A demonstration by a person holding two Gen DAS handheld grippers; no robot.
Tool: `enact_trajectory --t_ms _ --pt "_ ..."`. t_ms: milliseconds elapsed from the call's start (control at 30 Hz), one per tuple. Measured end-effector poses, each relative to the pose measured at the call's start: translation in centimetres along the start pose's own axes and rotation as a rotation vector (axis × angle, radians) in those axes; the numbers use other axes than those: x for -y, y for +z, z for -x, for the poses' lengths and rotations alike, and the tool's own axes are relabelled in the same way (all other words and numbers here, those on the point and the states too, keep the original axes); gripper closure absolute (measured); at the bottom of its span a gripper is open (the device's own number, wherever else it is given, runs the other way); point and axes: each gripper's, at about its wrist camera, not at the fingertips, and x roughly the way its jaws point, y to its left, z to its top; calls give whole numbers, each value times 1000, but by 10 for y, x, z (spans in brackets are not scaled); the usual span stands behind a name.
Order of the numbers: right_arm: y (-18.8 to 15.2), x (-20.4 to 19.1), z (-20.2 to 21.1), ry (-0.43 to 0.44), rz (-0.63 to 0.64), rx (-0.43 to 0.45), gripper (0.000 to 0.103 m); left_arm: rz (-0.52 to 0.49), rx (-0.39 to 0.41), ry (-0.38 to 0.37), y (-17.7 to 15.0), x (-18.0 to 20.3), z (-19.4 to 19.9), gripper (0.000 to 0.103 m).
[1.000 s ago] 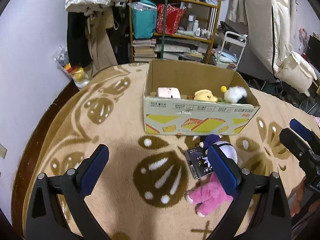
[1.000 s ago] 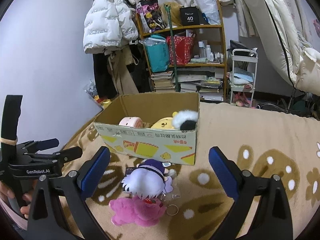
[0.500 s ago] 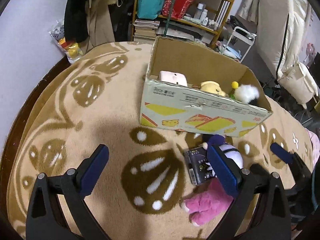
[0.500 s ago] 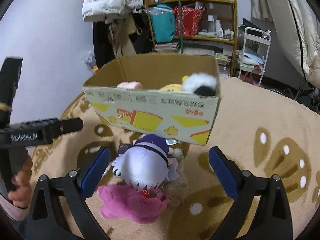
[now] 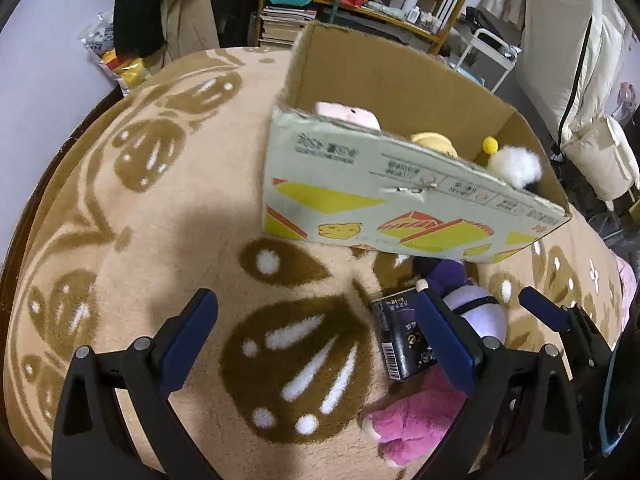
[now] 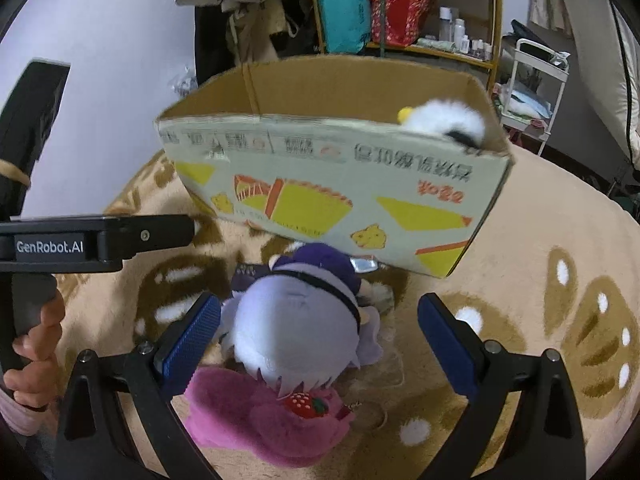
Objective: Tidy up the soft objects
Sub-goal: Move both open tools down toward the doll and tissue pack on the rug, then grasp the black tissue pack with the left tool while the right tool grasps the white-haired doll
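A plush doll (image 6: 296, 332) with a pale lilac head, purple hat and pink body lies on the carpet in front of a cardboard box (image 6: 340, 176). My right gripper (image 6: 320, 336) is open, its jaws on either side of the doll's head, just above it. The doll also shows in the left wrist view (image 5: 476, 316), behind my right finger there. My left gripper (image 5: 316, 336) is open and empty over bare carpet to the doll's left. The box (image 5: 400, 200) holds a pink toy (image 5: 348, 112), a yellow toy (image 5: 434, 142) and a white fluffy toy (image 5: 516, 164).
A black packet (image 5: 400, 336) lies on the carpet next to the doll. A beige and brown patterned carpet (image 5: 160, 208) covers the floor. Behind the box stand a cluttered wooden shelf (image 6: 404, 12), hanging coats (image 5: 160, 12) and a white trolley (image 6: 536, 80).
Both grippers have moved forward and down toward the doll and box. The right gripper's open jaws now straddle the doll's head. The toys have not moved.
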Motion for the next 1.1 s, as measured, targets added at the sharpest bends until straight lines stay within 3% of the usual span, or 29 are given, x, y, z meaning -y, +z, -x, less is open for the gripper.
enact_trajectory --t_ms 100,167,333,733,1100 --pt "-1 -5 -7 0 24 -26 2 -15 -19 4 -2 5 -8 5" --pt "-2 -6 -10 29 32 -50 15 -35 -38 1 -4 10 -13 5" --pt "-6 -8 -18 36 56 -87 30 -80 -67 9 -9 19 -24 5" --pt "3 -10 -1 -10 129 -45 34 -96 -108 -36 -11 26 -36 5" --pt "-5 -4 3 -42 162 -109 34 -114 -147 -68 -7 37 -55 5"
